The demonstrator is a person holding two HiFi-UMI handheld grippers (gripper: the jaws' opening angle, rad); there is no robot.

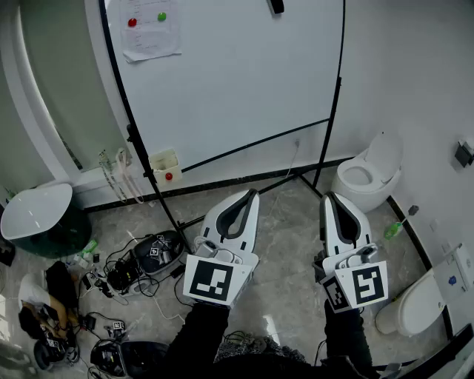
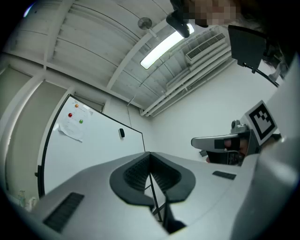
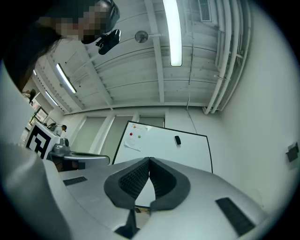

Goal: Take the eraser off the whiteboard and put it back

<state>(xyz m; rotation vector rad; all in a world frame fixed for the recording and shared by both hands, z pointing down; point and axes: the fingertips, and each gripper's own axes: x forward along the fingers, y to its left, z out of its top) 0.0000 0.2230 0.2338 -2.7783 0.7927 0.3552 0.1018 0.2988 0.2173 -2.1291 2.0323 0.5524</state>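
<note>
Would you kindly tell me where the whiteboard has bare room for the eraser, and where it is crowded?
The whiteboard is bare across its middle and lower part, below the paper sheet at upper left and the black eraser at the top edge. The upper left is crowded: the sheet, a red magnet and a green magnet.

The whiteboard (image 1: 237, 81) is white in a black frame, the eraser (image 1: 276, 6) black, the sheet (image 1: 150, 33) white under a red dot (image 1: 132, 22) and a green dot (image 1: 161, 16), the left tool (image 1: 252, 194) and right tool (image 1: 329, 197) white with black-and-white square markers (image 1: 215, 281), the floor (image 1: 289, 222) marbled grey.
</note>
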